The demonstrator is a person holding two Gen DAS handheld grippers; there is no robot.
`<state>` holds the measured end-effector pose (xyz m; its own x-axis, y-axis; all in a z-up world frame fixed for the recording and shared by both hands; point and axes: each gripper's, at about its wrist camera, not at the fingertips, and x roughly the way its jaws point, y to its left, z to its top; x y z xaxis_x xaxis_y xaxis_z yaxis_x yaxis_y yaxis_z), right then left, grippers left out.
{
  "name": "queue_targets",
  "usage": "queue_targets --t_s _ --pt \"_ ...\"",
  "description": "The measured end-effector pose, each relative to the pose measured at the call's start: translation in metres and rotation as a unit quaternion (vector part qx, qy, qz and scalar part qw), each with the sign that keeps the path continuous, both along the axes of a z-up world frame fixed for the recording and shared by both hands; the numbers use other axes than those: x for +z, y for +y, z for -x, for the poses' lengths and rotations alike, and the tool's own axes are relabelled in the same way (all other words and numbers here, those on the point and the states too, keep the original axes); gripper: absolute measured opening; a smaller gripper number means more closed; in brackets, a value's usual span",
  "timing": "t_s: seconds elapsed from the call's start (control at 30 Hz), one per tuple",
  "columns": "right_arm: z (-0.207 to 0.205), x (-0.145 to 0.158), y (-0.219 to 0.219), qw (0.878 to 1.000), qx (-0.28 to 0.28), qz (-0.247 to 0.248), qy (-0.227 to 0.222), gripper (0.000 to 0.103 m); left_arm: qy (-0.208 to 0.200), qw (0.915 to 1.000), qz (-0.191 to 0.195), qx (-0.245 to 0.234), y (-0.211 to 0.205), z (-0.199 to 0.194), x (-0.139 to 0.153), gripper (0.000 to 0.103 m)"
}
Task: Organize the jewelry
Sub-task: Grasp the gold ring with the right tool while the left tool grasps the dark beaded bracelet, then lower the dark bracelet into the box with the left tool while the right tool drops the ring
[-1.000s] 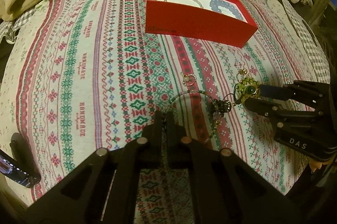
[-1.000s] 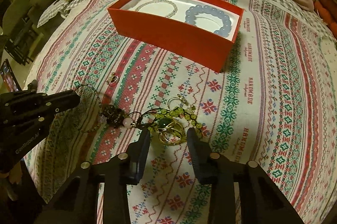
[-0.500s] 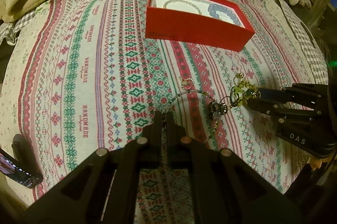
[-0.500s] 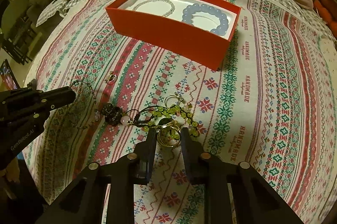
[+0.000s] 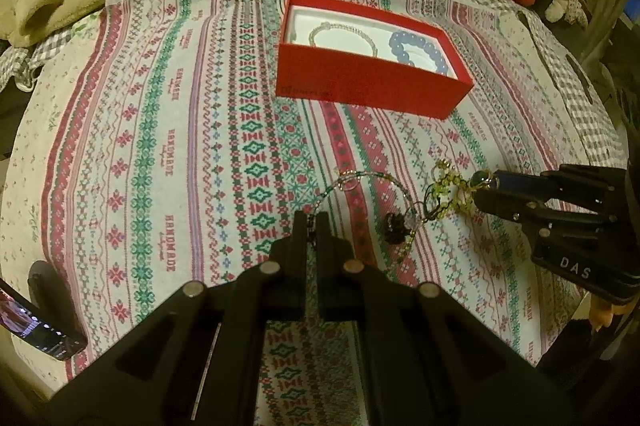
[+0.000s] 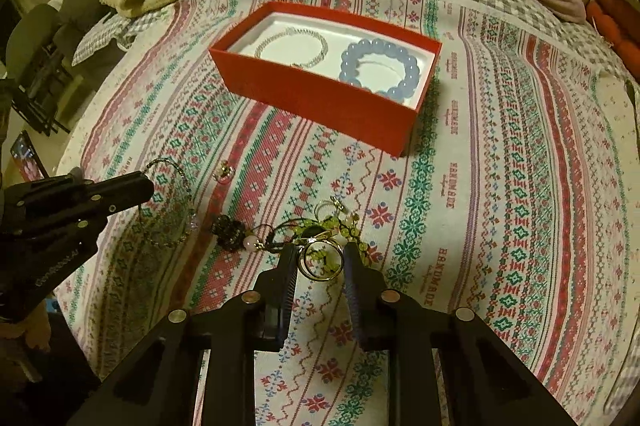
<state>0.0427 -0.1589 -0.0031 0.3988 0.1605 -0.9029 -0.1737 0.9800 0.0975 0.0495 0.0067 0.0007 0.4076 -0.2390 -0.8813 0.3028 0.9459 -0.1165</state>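
Right gripper [image 6: 320,262], lower centre: jaws just narrowed onto gold-ringed green-bead piece [image 6: 322,258], lifting begins. Left gripper [image 5: 311,226]: clamped shut on thin beaded chain [image 5: 372,178]. Red box [image 6: 320,102] awaits, upper centre.

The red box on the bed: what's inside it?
Inside the red box, on a white lining, lie a thin silvery bracelet and a blue bead bracelet. The near wall hides part of the floor.
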Motion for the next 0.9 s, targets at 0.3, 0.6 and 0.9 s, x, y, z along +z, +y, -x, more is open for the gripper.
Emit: queue_targets --t_s 0.3,0.6,0.9 --pt "-0.006 0.009 0.001 1.0 -0.01 -0.006 -0.007 0.024 -0.01 0.9998 0.012 0.008 -0.001 -0.006 0.012 0.004" --pt "-0.017 0.026 -0.007 0.999 -0.034 -0.023 -0.024 0.024 -0.019 0.9992 0.029 0.02 -0.008 -0.022 0.026 0.004" --pt "-0.035 0.042 -0.02 0.995 -0.072 -0.061 -0.043 0.024 -0.024 0.9976 0.047 0.044 -0.016 -0.055 0.039 0.004"
